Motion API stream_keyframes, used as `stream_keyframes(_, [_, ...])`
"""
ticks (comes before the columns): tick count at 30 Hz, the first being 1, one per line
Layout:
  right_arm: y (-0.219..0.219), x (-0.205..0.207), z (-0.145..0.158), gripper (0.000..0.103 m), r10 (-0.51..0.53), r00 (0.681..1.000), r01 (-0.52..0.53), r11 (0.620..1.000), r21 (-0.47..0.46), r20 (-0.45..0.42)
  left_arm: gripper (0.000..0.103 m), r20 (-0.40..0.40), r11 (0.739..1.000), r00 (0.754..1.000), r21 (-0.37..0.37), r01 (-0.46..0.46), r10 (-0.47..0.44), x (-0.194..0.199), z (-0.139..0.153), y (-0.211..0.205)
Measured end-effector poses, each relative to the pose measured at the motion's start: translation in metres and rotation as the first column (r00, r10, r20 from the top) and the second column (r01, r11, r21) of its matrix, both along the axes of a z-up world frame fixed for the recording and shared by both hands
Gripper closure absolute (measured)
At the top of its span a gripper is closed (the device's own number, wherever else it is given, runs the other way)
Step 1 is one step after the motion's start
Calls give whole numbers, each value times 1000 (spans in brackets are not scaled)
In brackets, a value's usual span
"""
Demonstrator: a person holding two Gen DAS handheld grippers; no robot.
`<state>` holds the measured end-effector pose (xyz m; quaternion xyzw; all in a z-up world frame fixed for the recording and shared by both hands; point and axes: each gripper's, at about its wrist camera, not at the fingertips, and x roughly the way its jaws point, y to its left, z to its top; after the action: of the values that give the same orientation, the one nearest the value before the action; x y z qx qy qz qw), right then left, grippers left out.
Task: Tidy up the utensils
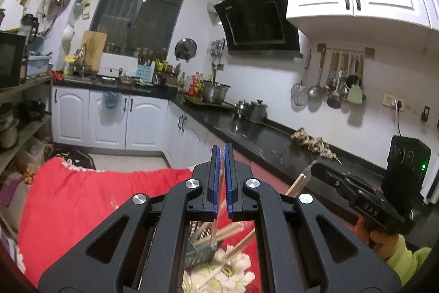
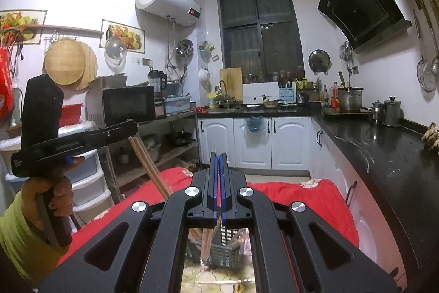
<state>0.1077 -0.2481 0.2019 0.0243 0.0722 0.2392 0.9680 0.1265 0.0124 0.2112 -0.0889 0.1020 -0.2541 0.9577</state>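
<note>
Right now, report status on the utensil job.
Left hand-held gripper shut, right hand-held gripper shut. Wooden chopsticks hang by the left tip, grip unclear. Mesh basket below on red cloth. Nothing blocking.

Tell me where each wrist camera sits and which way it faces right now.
Left wrist: on the left gripper, jaws shut, facing the window and range hood; right gripper beside.
Right wrist: on the right gripper, jaws shut, facing the window; left gripper and hand beside.
Shared: red cloth, basket, chopsticks.
</note>
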Motion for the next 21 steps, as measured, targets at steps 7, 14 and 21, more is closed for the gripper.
stream_keyframes(7, [3, 13, 21, 101, -13, 999, 12, 1000, 12, 46, 101, 53, 998, 997, -8, -57, 57, 11, 25, 4])
stream_keyframes(14, [6, 29, 30, 101, -18, 998, 17, 1000, 20, 64, 101, 71, 994, 992, 6, -109, 108, 25, 33, 6])
stream_keyframes(21, [15, 56, 28, 101, -8, 1000, 7, 999, 36, 24, 101, 27, 990, 990, 24, -142, 141, 43, 16, 10])
